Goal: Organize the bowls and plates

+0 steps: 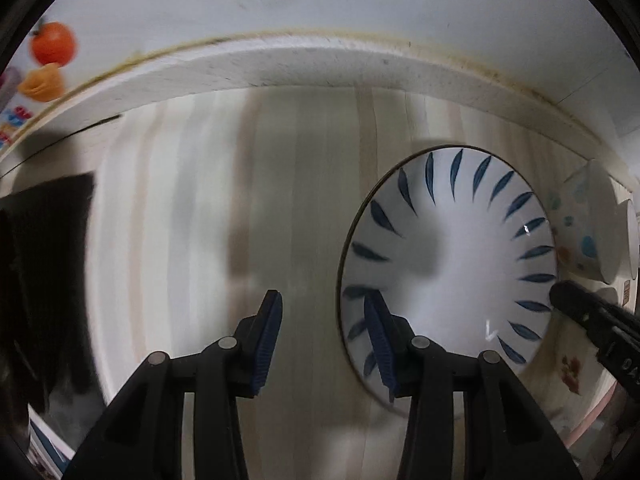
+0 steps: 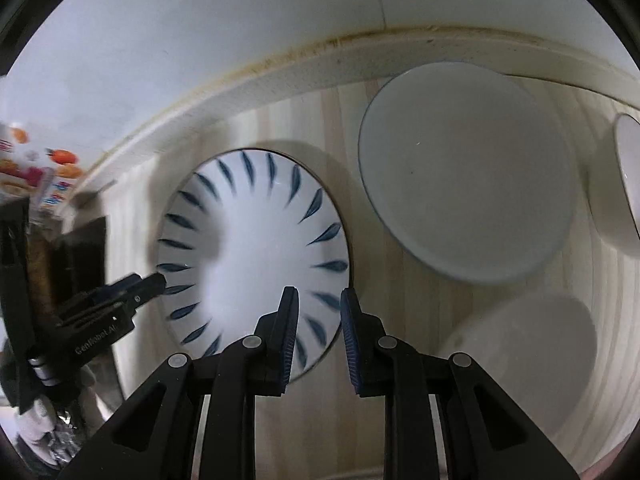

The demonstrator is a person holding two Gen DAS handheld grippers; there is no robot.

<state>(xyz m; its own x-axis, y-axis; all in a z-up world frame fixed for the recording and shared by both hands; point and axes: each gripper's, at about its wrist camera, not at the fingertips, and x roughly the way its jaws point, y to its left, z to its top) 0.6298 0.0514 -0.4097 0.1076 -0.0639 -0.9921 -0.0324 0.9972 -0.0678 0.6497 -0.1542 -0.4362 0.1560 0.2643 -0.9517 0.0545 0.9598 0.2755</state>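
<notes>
A white plate with blue leaf marks [image 1: 460, 240] lies flat on the pale wooden counter [image 1: 280, 200]. My left gripper [image 1: 322, 332] is open at the plate's left rim, one finger over the rim and one over bare wood. In the right wrist view the same plate [image 2: 256, 248] lies ahead and left. My right gripper [image 2: 319, 320] is open with its jaws astride the plate's near right rim. The left gripper [image 2: 150, 284] shows at the plate's far side there. The right gripper's finger shows in the left wrist view [image 1: 568, 296] at the plate's right rim.
A plain white plate [image 2: 468, 172] lies behind right, a white bowl [image 2: 628, 184] at the far right, and another white dish [image 2: 528, 360] near right. A spotted bowl [image 1: 580, 224] sits right of the leaf plate. A raised white ledge [image 1: 300, 64] and wall bound the back. Dark objects stand at the left [image 1: 44, 272].
</notes>
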